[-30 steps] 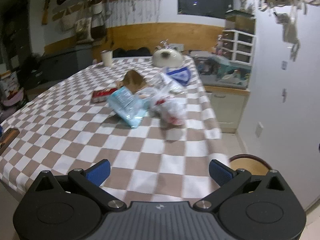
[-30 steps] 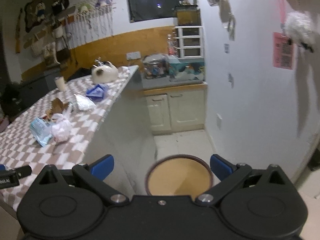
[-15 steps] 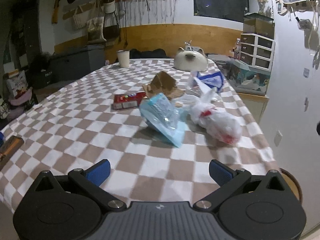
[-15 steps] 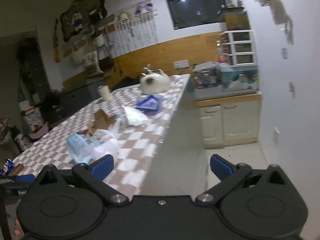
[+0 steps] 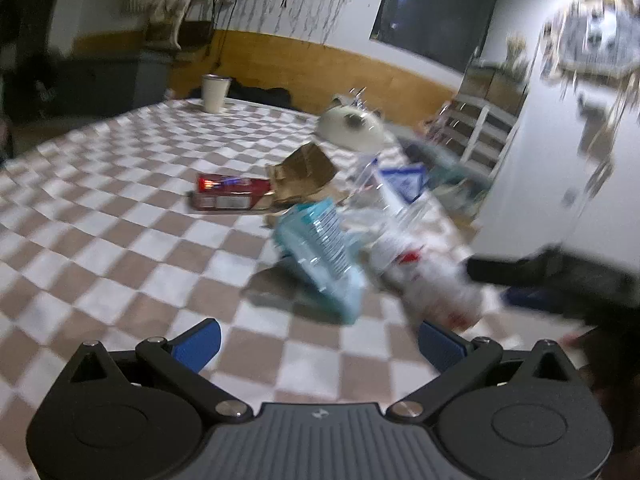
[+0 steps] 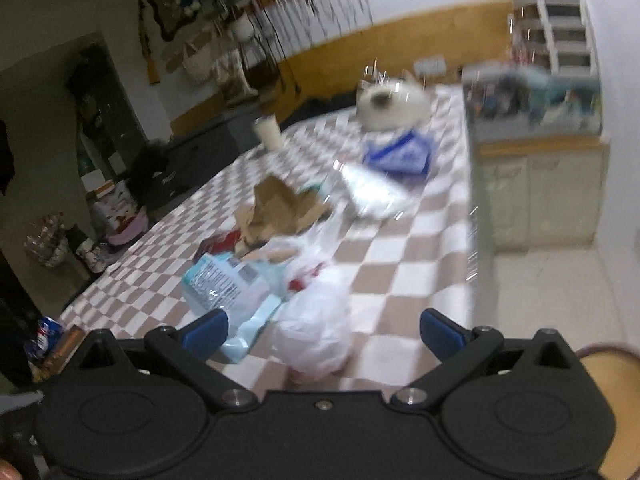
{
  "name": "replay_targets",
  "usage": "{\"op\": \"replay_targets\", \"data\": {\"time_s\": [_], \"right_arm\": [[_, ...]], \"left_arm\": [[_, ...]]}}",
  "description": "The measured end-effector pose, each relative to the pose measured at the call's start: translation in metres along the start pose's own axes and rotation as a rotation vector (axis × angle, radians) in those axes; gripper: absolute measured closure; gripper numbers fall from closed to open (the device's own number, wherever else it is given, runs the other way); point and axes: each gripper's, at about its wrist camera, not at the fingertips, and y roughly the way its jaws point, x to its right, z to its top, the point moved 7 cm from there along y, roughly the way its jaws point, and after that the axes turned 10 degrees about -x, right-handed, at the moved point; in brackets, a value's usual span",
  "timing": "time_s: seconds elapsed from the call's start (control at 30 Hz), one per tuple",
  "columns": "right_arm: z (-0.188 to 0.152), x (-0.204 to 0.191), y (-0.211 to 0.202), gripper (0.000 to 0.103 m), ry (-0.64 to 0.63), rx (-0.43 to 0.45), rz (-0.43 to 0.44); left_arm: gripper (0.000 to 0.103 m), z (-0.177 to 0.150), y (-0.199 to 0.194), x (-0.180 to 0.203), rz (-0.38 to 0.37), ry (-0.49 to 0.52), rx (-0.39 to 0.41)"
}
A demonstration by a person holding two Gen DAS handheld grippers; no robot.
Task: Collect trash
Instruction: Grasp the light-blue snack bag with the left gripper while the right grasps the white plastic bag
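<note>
Trash lies heaped on the checkered tablecloth [image 5: 120, 216], toward the edge nearest the white cabinets [image 6: 536, 196]. Taking the white plastic bag [image 6: 316, 320] as the marker: a light blue packet [image 6: 224, 284] touches it on one side, torn brown cardboard [image 6: 280, 204] sits just behind, a red box [image 5: 230, 194] lies beyond the cardboard, and a clear wrapper [image 6: 372, 192] and a blue-and-white pouch [image 6: 400, 152] lie farther back toward a cream animal-shaped figure [image 6: 392, 104]. A pale cup [image 5: 216, 92] stands well apart at the far end. The right gripper [image 6: 322, 330] hangs just over the bag with its jaws spread wide, holding nothing. The left gripper [image 5: 320, 344] is also spread wide and empty, above the cloth just short of the packet. Both views are motion-blurred.
</note>
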Motion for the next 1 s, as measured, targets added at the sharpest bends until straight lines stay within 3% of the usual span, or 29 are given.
{"op": "replay_targets", "data": {"time_s": [0.23, 0.3, 0.4, 0.6, 0.67, 0.7, 0.9, 1.0], "right_arm": [[-0.003, -0.008, 0.039, 0.031, 0.027, -0.049, 0.021], [-0.004, -0.006, 0.044, 0.048, 0.028, -0.063, 0.028], [-0.006, -0.002, 0.044, 0.066, 0.037, -0.073, 0.038], [-0.010, 0.006, 0.032, 0.073, 0.030, -0.065, 0.023], [-0.012, 0.008, 0.027, 0.075, 0.021, -0.062, 0.015], [-0.013, 0.009, 0.025, 0.075, 0.018, -0.061, 0.011], [-0.016, 0.013, 0.009, 0.077, -0.008, -0.049, -0.007], [-0.016, 0.015, -0.002, 0.078, -0.023, -0.033, -0.017]], "left_arm": [[0.000, 0.028, 0.032, -0.010, -0.073, -0.151, 0.005], [0.000, 0.034, 0.046, -0.015, -0.108, -0.224, -0.003], [0.001, 0.043, 0.064, -0.022, -0.115, -0.318, 0.017], [0.022, 0.053, 0.090, -0.025, -0.093, -0.399, 0.044], [0.033, 0.054, 0.093, -0.023, -0.072, -0.389, 0.047], [0.044, 0.054, 0.094, -0.023, -0.062, -0.392, 0.044], [0.053, 0.052, 0.082, -0.008, -0.030, -0.306, 0.074], [0.054, 0.049, 0.066, 0.009, 0.048, -0.185, 0.096]]}}
